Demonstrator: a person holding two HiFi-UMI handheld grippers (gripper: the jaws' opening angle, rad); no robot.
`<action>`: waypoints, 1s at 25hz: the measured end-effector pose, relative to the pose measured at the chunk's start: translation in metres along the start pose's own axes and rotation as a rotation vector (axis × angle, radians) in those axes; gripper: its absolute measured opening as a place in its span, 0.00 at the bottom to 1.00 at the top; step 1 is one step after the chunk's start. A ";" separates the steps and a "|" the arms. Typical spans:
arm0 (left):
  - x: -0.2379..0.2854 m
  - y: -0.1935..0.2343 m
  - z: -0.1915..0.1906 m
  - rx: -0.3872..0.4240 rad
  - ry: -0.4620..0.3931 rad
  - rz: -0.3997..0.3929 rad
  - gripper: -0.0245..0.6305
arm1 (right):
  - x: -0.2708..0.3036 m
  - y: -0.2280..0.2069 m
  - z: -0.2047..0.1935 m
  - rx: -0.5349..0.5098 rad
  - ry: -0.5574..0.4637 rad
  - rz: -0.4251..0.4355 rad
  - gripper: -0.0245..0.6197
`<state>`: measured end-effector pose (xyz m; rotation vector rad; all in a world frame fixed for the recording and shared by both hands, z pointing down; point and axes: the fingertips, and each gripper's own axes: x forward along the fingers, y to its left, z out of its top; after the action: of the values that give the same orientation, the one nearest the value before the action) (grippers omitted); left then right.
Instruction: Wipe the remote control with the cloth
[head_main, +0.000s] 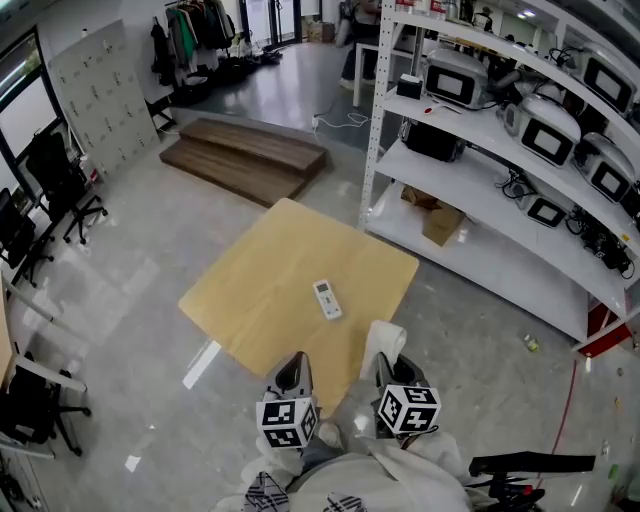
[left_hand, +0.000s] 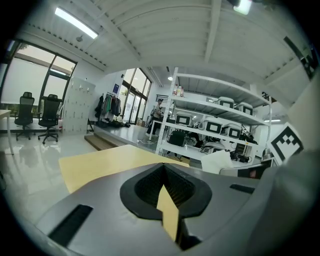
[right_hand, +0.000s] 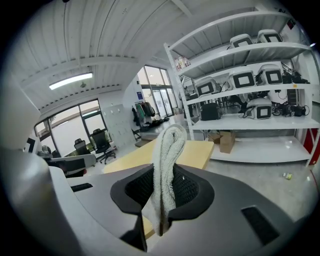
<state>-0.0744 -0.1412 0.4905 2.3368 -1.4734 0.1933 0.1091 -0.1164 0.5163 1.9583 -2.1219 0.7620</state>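
A white remote control (head_main: 327, 299) lies on the light wooden table (head_main: 260, 290), right of its middle. Both grippers hover at the table's near corner, short of the remote. My right gripper (head_main: 388, 372) is shut on a folded white cloth (right_hand: 167, 165), which sticks up between its jaws; the cloth (head_main: 383, 343) shows above the table's near edge in the head view. My left gripper (head_main: 293, 376) is shut with nothing in it; the left gripper view shows its jaws (left_hand: 167, 200) pressed together over the table. The remote shows in neither gripper view.
A white shelving unit (head_main: 520, 170) with several monitors and boxes stands to the right of the table. Low wooden steps (head_main: 245, 155) lie beyond it. Office chairs (head_main: 60, 190) stand at the left. A cardboard box (head_main: 440, 222) sits on the bottom shelf.
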 end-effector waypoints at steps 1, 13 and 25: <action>0.005 0.003 0.000 -0.002 0.003 0.001 0.04 | 0.004 0.001 0.002 -0.004 -0.001 0.000 0.18; 0.073 0.003 -0.034 -0.017 0.136 0.077 0.04 | 0.038 -0.036 -0.002 0.001 0.090 -0.006 0.18; 0.167 0.002 -0.080 -0.020 0.251 0.141 0.30 | 0.052 -0.069 -0.030 0.003 0.200 -0.033 0.18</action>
<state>0.0045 -0.2524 0.6158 2.1041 -1.5043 0.4882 0.1620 -0.1496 0.5830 1.8281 -1.9691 0.9132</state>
